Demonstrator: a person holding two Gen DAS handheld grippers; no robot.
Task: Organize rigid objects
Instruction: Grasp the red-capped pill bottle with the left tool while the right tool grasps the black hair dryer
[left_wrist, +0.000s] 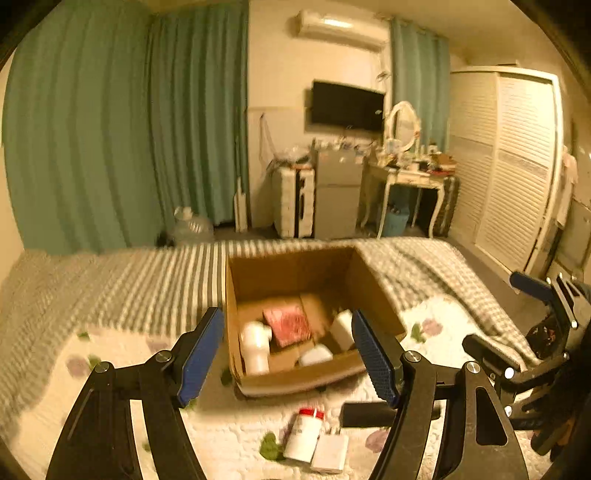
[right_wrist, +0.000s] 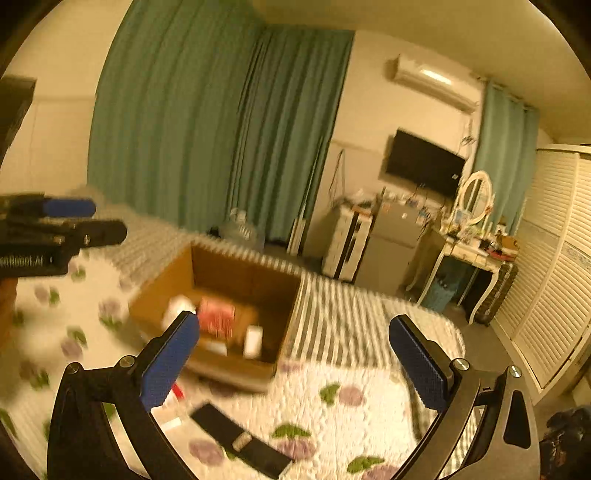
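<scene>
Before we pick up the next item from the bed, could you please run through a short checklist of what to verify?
1. Left gripper open, holding nothing: ok.
2. Right gripper open, holding nothing: ok.
3. Cardboard box open on top, with room left: ok.
4. Items outside the box: red-capped white bottle, white flat box, black flat object: not ok.
5. Views sharp enough for aiming: not ok, motion blur.
</scene>
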